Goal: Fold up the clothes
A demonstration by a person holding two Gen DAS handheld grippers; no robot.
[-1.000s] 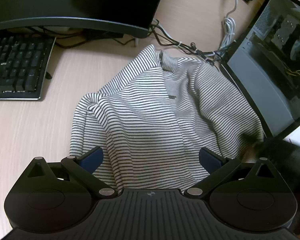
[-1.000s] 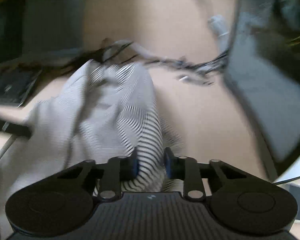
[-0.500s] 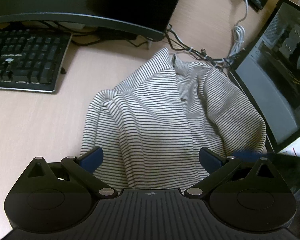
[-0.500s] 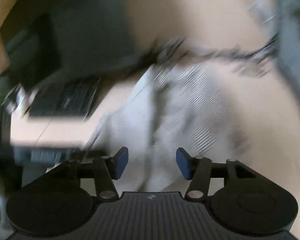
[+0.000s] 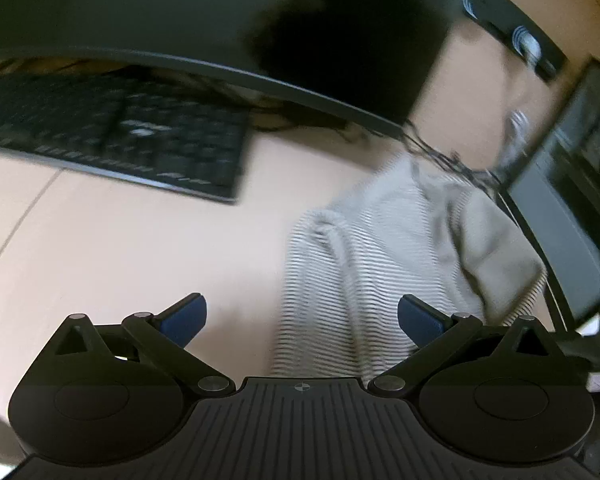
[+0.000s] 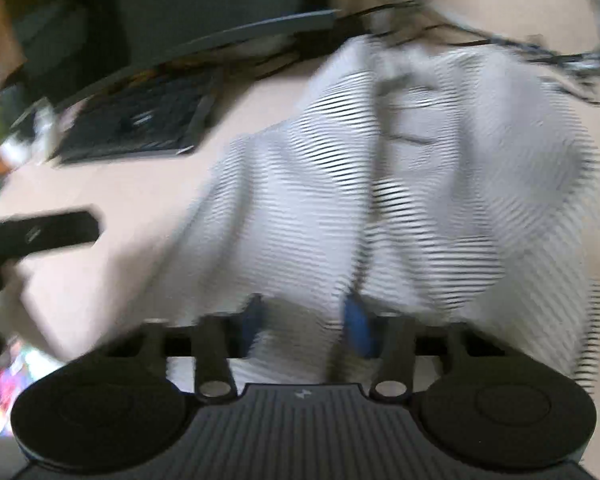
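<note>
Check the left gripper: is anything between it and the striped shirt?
Nothing visible. The left gripper is open over bare desk, and the striped shirt lies just to its right, with no object between. The keyboard sits farther back, clear of that path.
</note>
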